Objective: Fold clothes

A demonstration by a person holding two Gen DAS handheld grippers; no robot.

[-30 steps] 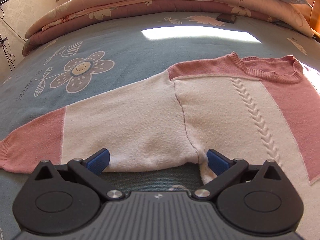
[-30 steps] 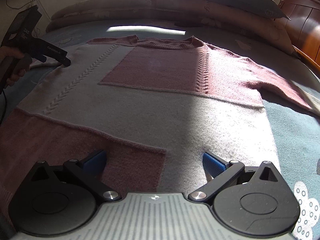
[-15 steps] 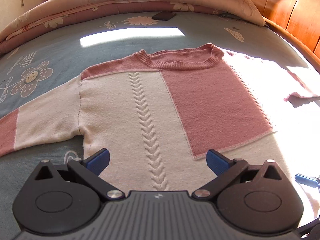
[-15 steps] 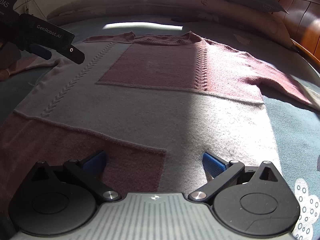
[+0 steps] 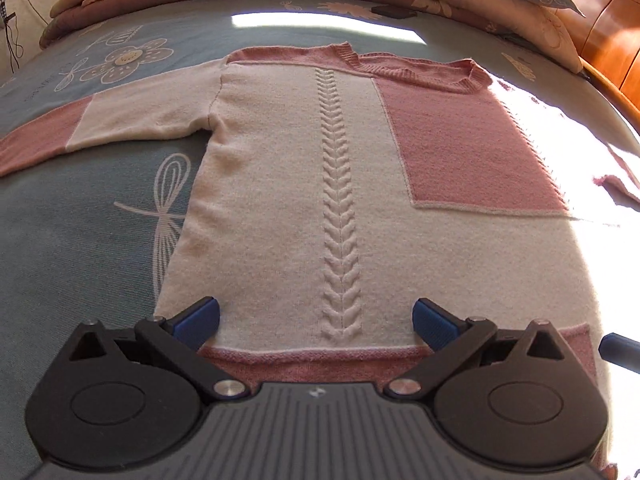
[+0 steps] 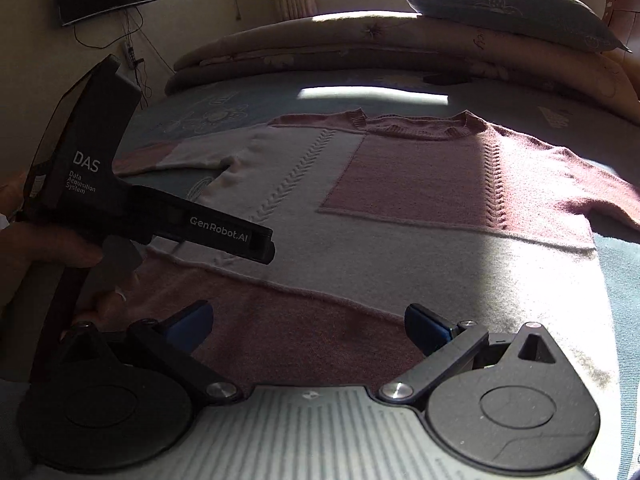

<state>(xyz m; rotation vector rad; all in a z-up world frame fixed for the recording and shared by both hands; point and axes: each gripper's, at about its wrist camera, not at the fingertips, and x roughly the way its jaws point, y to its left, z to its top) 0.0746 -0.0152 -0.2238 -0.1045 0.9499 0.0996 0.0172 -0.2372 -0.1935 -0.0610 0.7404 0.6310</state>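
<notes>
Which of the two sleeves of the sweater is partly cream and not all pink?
The sleeve on the left in both views: cream near the shoulder, pink toward the cuff. The other sleeve is pink throughout.

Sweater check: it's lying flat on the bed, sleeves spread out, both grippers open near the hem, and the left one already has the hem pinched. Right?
Not quite. The left gripper has pinched nothing: in the left wrist view its jaws stand wide apart over the sweater. The rest holds: flat on the bed, sleeves out, right gripper open too.

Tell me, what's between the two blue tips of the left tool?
Just sweater. In the left wrist view, the left tool is open, and its braided ridge runs up between the tips. Nothing is gripped.
</notes>
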